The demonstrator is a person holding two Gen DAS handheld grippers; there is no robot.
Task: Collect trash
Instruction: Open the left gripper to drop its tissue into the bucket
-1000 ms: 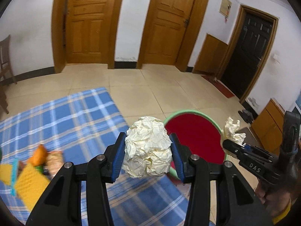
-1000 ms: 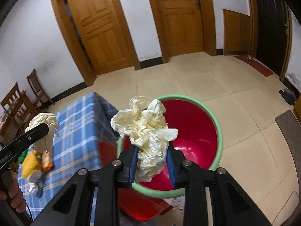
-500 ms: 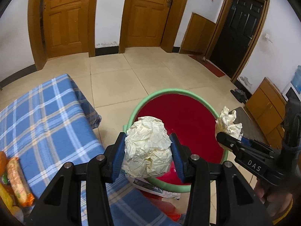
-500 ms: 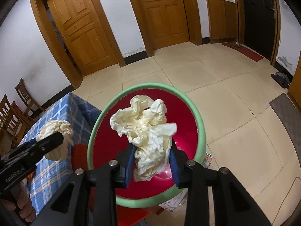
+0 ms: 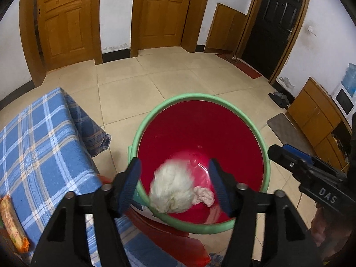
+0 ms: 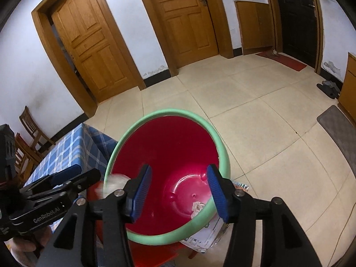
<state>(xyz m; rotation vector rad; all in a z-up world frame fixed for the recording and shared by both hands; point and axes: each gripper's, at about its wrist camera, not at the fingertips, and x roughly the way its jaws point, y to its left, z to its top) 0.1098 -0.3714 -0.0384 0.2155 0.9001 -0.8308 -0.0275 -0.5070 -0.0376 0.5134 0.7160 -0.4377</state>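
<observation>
A red bucket with a green rim [image 5: 142,133] stands below both grippers. My left gripper [image 5: 174,164] hangs over its near rim, jaws opening. A white crumpled paper ball [image 5: 171,191] shows blurred in the gap between the fingers, with neither blue pad touching it. A smaller crumpled paper [image 5: 203,197] lies on the bucket's bottom. In the right wrist view my right gripper [image 6: 179,171] is over the bucket [image 6: 169,113], jaws opening with nothing between them. The small paper [image 6: 198,207] lies below it, and the blurred ball [image 6: 115,181] shows beside the left gripper [image 6: 73,175].
A table with a blue plaid cloth [image 5: 40,144] stands left of the bucket, a snack packet [image 5: 13,222] on it. The bucket rests on a red stool [image 5: 169,240] with printed paper [image 6: 207,233] beneath. Wooden chairs [image 6: 29,129] stand far left; a cabinet [image 5: 316,115] stands right.
Both grippers moved forward over the bucket and opened. The right gripper's crumpled paper dropped to the bucket's bottom. The left gripper's paper ball left the pads and is falling.
</observation>
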